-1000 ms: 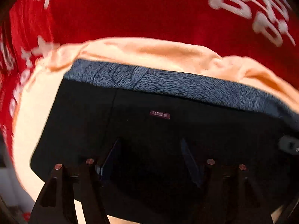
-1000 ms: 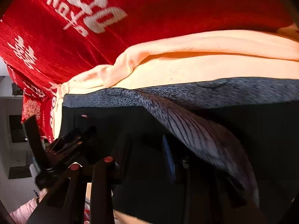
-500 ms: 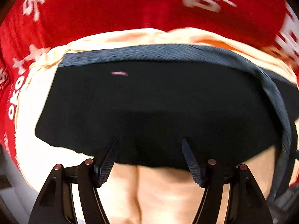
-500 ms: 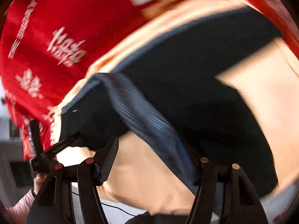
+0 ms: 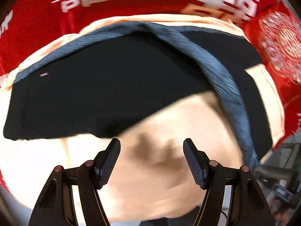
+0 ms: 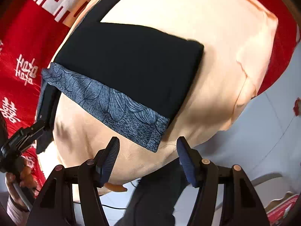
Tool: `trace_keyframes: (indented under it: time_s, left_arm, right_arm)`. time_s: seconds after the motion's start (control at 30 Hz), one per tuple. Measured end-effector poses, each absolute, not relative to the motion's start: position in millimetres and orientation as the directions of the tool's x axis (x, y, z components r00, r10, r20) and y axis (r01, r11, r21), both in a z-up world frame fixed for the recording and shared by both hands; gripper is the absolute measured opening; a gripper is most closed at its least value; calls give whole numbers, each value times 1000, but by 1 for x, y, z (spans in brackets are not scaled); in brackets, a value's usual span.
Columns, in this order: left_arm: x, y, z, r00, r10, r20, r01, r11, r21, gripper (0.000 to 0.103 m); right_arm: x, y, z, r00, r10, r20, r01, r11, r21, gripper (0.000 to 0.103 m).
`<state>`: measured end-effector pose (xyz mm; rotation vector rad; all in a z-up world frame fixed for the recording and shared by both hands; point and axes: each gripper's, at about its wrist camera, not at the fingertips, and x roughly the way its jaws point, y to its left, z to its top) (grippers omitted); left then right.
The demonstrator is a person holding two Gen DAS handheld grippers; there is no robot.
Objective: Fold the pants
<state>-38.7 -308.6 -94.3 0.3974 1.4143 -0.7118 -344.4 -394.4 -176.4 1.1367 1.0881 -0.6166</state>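
Left wrist view. A peach cloth (image 5: 169, 179) covers the table, over a red cloth (image 5: 141, 1) printed with white characters. The black pants (image 5: 97, 94) lie folded across the far half of the peach cloth, their blue patterned waistband (image 5: 222, 69) running along the far edge and curving down toward the right edge. A small pink label (image 5: 44, 74) shows near the pants' left end. The left gripper (image 5: 151, 162) hangs above bare peach cloth, jaws apart, nothing between them. A second earlier its fingers stood over the black fabric; now the pants lie clear beyond the tips.

Right wrist view. The pants (image 6: 131, 64) form a flat rectangle on the peach cloth (image 6: 225, 66), the waistband (image 6: 112, 105) along the edge nearest the camera. The red cloth (image 6: 22, 37) hangs at the table's left and right edges; a pale floor (image 6: 263, 141) lies beyond the near right corner. At the left edge a hand (image 6: 20, 177) holds the other gripper (image 6: 22, 135). The right gripper (image 6: 148, 156) stands open and empty, just short of the waistband's corner. A second earlier it was narrower, with the waistband draped at its fingers; half a second ago the band still rose diagonally, and now it lies flat.
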Motion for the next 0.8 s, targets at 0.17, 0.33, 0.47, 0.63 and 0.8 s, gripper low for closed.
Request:
trace_keyframes:
  time_s: [0.17, 0.33, 0.47, 0.63, 0.8]
  left_arm:
    - [-61, -328, -90, -45, -262, -964, 683, 696, -221, 70]
    - [-68, -363, -109, -122, -285, -951, 673, 681, -291, 70]
    - [-77, -387, -127, -165, -276, -947, 653, 689, -315, 70]
    - [-86, -405, -135, -202, -279, -939, 612, 712, -343, 70]
    - [-91, -415, -132, -221, -280, -934, 612, 706, -356, 57]
  right_arm:
    - [-343, -394, -186, 442, 142, -886, 819, 339, 463, 67]
    - [-347, -398, -190, 476, 178, -861, 785, 354, 508, 67]
    - [-355, -405, -199, 514, 226, -827, 758, 331, 562, 59]
    - [-360, -412, -199, 568, 289, -771, 716, 287, 636, 42]
    - [-361, -422, -199, 542, 373, -753, 723, 251, 644, 6]
